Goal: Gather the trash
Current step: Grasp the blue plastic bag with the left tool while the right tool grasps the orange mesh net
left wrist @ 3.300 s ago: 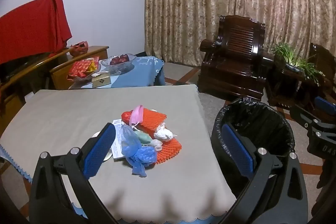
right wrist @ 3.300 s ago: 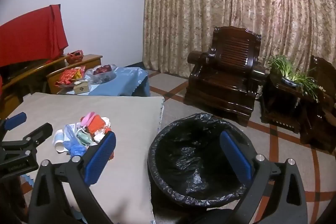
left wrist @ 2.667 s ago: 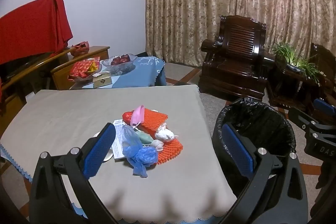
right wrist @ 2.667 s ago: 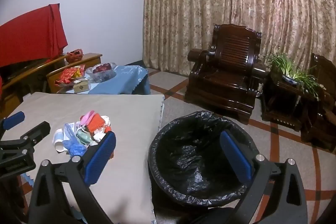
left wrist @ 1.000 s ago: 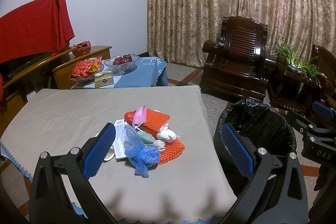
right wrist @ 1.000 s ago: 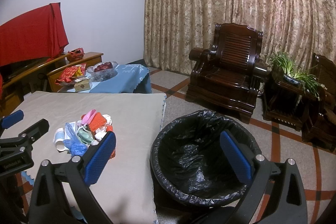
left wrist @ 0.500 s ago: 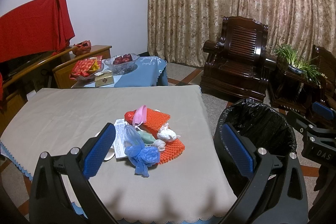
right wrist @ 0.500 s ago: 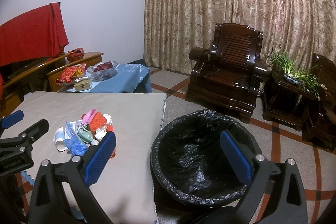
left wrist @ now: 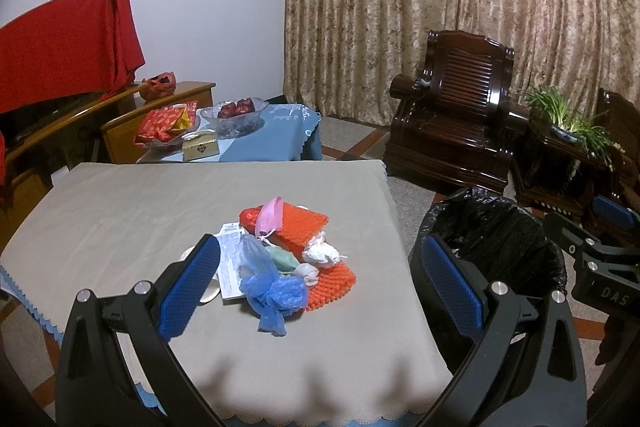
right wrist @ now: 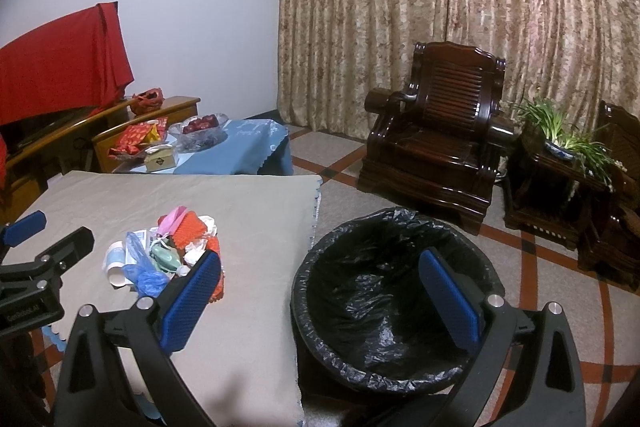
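Lying heaped, crumpled colourful trash pile (left wrist: 286, 259); both grippers' fingers (left wrist: 190, 287) spread, empty.

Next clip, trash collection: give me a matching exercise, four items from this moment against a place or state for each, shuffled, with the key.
Column 1
1. blue plastic bag
2. trash bin
3. pink face mask
4. left gripper

Column 2
A. lined with a black bag, on the floor beside the table
B. open, holding nothing
C. knotted, at the near edge of the trash pile
D. draped over the orange foam net

Pairs: 1-C, 2-A, 3-D, 4-B
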`<state>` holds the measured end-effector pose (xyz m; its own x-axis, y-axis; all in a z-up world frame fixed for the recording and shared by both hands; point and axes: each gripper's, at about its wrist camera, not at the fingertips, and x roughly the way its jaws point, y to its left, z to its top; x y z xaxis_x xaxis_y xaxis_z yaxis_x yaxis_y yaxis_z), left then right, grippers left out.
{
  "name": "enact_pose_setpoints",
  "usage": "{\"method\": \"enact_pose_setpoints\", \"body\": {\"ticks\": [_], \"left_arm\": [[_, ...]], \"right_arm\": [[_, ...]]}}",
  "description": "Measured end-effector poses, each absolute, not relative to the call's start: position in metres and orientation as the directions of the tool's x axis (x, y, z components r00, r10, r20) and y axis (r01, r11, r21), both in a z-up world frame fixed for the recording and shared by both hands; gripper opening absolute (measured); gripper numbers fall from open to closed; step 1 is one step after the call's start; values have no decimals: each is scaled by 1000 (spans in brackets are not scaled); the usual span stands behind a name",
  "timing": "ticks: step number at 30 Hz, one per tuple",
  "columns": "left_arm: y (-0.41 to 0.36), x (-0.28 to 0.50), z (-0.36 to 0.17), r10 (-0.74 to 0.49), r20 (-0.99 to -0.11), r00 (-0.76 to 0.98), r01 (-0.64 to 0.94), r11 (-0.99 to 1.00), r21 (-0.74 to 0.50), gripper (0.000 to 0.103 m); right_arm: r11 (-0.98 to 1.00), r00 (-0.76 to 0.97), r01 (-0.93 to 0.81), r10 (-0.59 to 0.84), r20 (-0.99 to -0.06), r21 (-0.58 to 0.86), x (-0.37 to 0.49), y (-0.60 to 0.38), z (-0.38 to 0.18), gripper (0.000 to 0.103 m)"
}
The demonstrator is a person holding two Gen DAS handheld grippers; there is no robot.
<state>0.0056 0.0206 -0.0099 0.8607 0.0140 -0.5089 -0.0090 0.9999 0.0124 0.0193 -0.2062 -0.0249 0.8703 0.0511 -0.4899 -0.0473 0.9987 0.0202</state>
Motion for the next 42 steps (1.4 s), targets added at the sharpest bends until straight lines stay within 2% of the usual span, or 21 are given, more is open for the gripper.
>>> {"method": "enact_pose_setpoints", "body": {"ticks": [11,22,30,39,42], "left_arm": [[77,20,-29,106,-520,847,-117,993,12,98],[121,35,-76,162,-570,805,-190,982,11,98],[129,49,-110,138,-618,774,-182,983,-9,98],[108,72,-134,72,-646,760,-110,994,-20,89],[103,82,-144,57,-657,751,-90,996,-16,78]], "right_arm": [[990,850,-138,140,-508,41,51,-171,-47,97],[966,775,-253,230,-588,45,97,-122,-97,97],[962,728,-271,225,-648,29,121,-102,-131,87],[972,720,-236,170,-673,-7,137,-109,-149,86],[972,718,-234,163,-677,-14,140,-110,-151,86]]}}
